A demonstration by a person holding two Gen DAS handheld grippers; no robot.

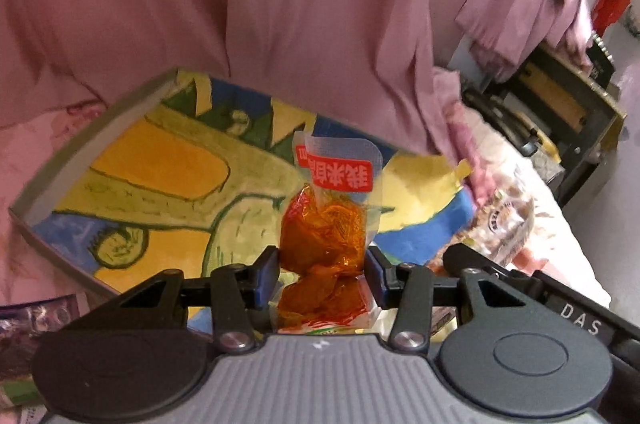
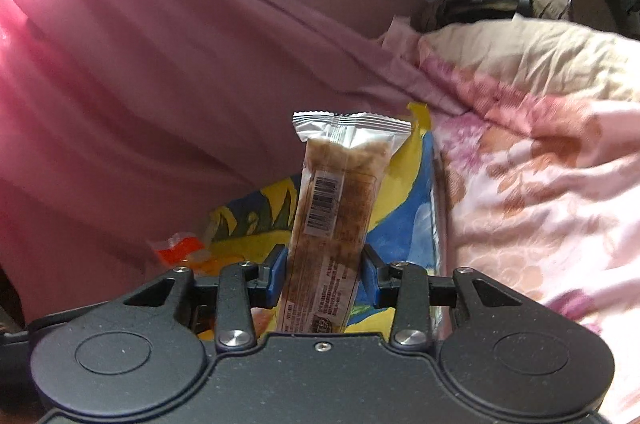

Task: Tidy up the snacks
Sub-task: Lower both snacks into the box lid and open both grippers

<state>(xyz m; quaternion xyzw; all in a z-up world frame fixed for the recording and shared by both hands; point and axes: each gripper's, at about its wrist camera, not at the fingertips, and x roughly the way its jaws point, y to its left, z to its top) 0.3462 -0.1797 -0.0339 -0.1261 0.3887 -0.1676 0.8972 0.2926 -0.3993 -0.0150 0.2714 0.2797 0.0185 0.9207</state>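
Observation:
My left gripper [image 1: 322,270] is shut on an orange snack pouch [image 1: 324,228] with a red label, held upright over a shallow cardboard box [image 1: 68,152] whose floor is painted yellow, blue and green. In the right wrist view my right gripper [image 2: 324,272] is shut on a long clear-wrapped brown snack bar [image 2: 336,208] with a barcode, standing upright above the same painted box [image 2: 408,224]. The orange pouch [image 2: 180,248] shows at the left of that view. At the right of the left wrist view, the bar [image 1: 506,220] appears blurred past my right gripper's black arm.
A pink curtain [image 1: 280,4] hangs close behind the box. The box rests on a floral pink bedspread [image 2: 540,192]. A dark purple packet [image 1: 32,328] lies at the lower left. A black-framed shelf [image 1: 560,108] stands to the far right.

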